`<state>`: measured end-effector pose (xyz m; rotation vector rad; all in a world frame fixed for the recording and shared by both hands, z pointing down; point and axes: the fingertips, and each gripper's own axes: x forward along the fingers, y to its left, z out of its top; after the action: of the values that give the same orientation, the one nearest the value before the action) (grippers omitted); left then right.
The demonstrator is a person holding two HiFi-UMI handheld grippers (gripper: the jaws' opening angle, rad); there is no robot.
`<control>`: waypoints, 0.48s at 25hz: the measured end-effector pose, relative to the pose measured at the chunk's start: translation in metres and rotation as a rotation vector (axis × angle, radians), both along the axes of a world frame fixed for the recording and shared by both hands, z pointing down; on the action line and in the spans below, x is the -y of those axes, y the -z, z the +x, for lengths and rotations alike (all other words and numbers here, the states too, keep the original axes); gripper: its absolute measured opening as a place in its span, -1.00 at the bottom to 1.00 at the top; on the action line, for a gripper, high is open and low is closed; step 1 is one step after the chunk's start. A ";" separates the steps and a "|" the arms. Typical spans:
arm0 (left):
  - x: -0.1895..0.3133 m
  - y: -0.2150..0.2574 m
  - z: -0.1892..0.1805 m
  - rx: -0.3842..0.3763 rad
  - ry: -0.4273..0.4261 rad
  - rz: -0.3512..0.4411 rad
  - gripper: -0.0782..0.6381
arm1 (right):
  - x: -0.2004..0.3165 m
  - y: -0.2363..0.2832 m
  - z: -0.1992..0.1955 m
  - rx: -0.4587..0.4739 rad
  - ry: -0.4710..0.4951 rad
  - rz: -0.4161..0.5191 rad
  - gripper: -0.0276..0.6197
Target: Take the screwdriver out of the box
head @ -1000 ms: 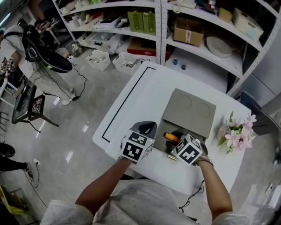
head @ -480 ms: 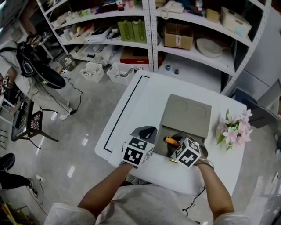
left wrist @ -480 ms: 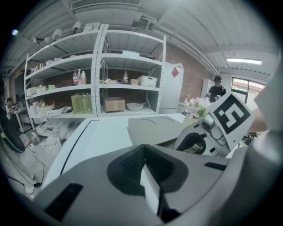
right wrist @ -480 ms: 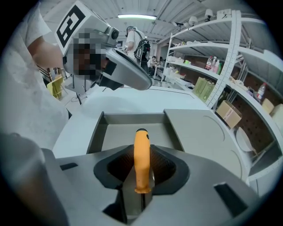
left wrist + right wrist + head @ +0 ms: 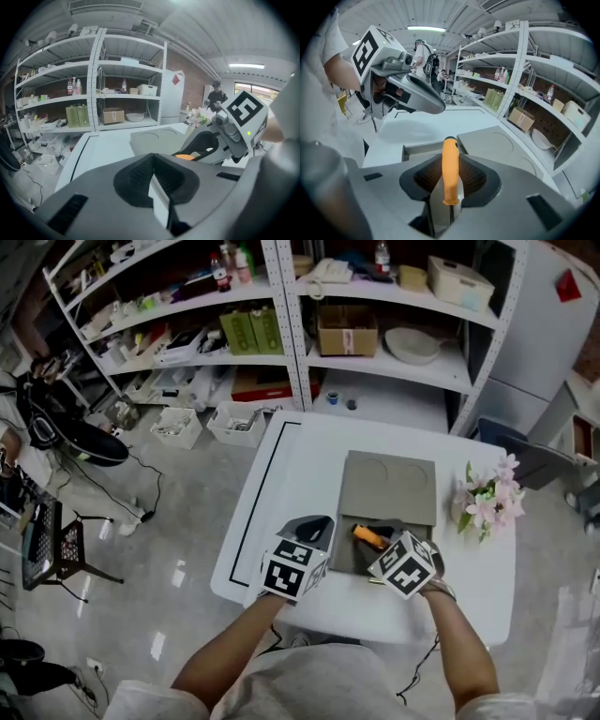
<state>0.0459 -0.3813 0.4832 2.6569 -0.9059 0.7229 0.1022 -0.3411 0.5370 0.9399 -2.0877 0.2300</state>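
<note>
Now your right gripper has its fingers clamped on the orange-handled screwdriver, whose long axis runs along them, handle end forward over the open grey box on the white counter. Your left gripper sits beside the box, fingers pressed together on nothing.

White bench fills the middle, a thin black line tracing its left side and far corner. Pink flowers sit at the bench's right edge. Behind it, a white shelving unit, packed: green cartons on the left bay, a cardboard box just right of the post, a white bowl beside that, a cream case one shelf up. Two white bins on the grey floor below. Tall white cabinet to the right, red sticker on it. Far left, a black wire stool and a cable trailing across the floor.
</note>
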 end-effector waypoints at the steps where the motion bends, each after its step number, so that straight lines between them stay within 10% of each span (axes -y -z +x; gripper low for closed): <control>1: 0.000 0.003 -0.001 -0.004 -0.006 0.004 -0.77 | 0.000 0.006 0.002 0.007 -0.025 0.011 -0.55; 12: -0.007 0.028 0.006 -0.058 -0.108 0.037 -0.77 | -0.017 0.064 0.023 0.113 -0.318 0.137 -0.55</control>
<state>0.0521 -0.3746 0.4553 2.7618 -0.7735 0.6553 0.1256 -0.3245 0.4734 1.3711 -2.0676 0.3127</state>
